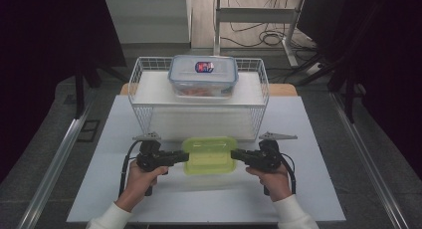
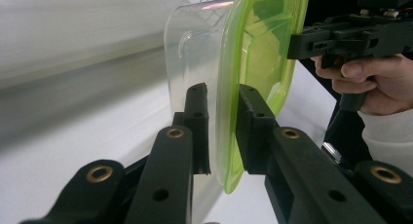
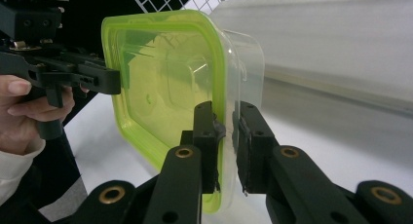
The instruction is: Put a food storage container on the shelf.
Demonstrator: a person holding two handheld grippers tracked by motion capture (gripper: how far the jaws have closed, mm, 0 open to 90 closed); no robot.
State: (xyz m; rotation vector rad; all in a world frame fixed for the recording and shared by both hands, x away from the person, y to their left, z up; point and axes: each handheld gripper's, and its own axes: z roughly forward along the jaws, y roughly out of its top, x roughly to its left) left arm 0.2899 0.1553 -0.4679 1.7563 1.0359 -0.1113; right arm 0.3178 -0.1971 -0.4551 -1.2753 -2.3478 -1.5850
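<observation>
The clear container with a green lid (image 1: 209, 155) is held between the two grippers, in front of the wire basket (image 1: 144, 84) and near the person's edge of the white table (image 1: 318, 189). It seems to be lifted a little above the table, but from the high view this is not sure.

The left gripper (image 1: 183, 156) has its jaws clamped on the left edge of the container; in the left gripper view one jaw is on the clear wall side and the other on the green lid side (image 2: 221, 131). The right gripper (image 1: 236, 156) has its jaws clamped on the right edge in the same way, and the right gripper view shows the rim (image 3: 225, 131) pressed between them. A hand in a white sleeve holds each gripper.

Inside the wire basket, on its white floor, stands a second clear container with a blue-rimmed lid (image 1: 203, 75), well apart from the held one.
</observation>
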